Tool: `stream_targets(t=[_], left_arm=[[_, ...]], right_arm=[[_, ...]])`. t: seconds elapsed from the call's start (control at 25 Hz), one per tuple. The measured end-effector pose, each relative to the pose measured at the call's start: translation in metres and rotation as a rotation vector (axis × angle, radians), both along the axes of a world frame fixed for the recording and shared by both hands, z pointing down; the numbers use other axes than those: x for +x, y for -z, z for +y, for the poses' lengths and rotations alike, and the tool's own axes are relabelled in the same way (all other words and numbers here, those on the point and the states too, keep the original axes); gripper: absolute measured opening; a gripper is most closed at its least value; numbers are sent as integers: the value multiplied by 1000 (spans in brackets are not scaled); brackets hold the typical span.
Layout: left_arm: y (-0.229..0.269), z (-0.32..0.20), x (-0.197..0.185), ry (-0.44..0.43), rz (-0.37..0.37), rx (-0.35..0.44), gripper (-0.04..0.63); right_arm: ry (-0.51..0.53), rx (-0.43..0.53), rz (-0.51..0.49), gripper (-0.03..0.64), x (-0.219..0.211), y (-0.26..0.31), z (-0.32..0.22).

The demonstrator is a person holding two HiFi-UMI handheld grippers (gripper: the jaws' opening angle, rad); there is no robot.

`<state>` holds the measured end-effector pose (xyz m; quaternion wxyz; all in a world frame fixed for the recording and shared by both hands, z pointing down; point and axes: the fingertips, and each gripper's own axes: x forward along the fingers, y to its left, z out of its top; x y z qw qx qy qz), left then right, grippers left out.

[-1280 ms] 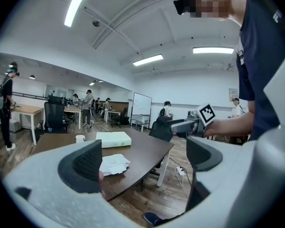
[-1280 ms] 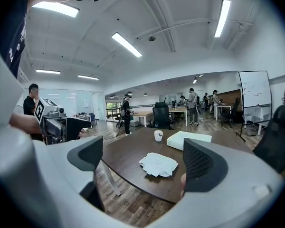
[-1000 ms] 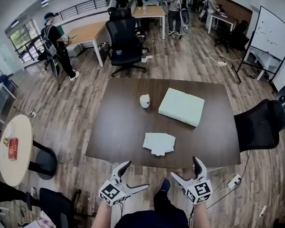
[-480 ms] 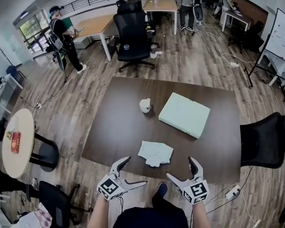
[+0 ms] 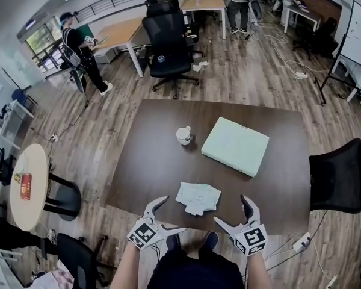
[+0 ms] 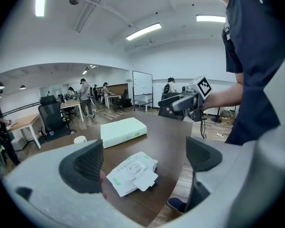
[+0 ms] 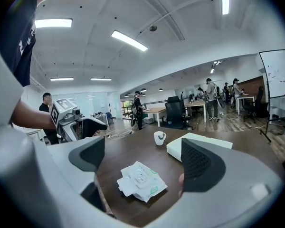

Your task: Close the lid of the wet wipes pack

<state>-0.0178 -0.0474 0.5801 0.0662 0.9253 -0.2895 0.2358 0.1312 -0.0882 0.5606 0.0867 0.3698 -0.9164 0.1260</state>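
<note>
A white wet wipes pack (image 5: 198, 197) lies flat near the front edge of the dark brown table (image 5: 156, 149); its lid flap hangs open toward the front. The pack (image 6: 131, 171) shows between the jaws in the left gripper view, and the pack (image 7: 141, 180) also shows in the right gripper view. My left gripper (image 5: 169, 216) hovers open at the table's front edge, left of the pack. My right gripper (image 5: 230, 213) is open too, just right of it. Neither touches the pack.
A pale green flat box (image 5: 235, 145) lies on the table behind the pack, with a white cup (image 5: 183, 135) to its left. A black office chair (image 5: 340, 174) stands at the table's right side, another chair (image 5: 166, 48) beyond the far edge. People stand in the background.
Both grippers have come forward from below the table edge to either side of the pack. The head view has shifted slightly. The pack has not moved.
</note>
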Motion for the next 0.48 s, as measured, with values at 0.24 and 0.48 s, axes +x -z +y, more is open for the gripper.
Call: stream_targets(t=[0.24, 0.48], left_arm=[[-26, -25, -10, -24, -32, -36, 540], [-73, -44, -23, -149, -167, -44, 508]], right_arm=[[-40, -9, 7, 513, 0, -7, -9], [-101, -26, 26, 510, -8, -17, -20]])
